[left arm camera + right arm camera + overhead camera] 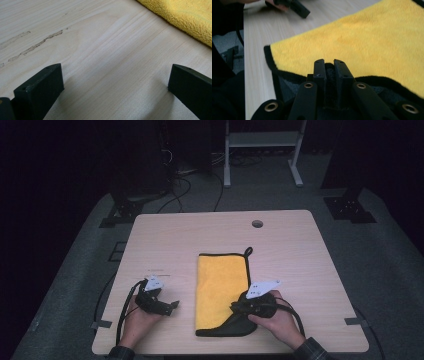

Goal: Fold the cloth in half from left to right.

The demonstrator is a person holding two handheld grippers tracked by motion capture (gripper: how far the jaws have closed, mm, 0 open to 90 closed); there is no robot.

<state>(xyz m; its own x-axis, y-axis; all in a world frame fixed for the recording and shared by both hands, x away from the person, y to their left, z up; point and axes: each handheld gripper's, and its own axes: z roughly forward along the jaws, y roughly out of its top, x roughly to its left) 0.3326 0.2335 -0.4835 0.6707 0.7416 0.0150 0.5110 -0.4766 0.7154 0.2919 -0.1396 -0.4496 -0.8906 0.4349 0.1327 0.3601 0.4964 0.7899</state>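
From above, the right gripper (239, 309) clenched the near black hem of the folded yellow towel (221, 287), lying toward the tabletop's (300, 255) near edge. In the left gripper view, the left gripper (115, 82) stood released over bare wood, the towel beyond. In the right gripper view, 2 jaws pinched the dark hem.

A dim lab: a bare wooden table (300, 270) on grey carpet (390, 270), floor cables (185, 185) and metal stands (350, 205) beyond it.
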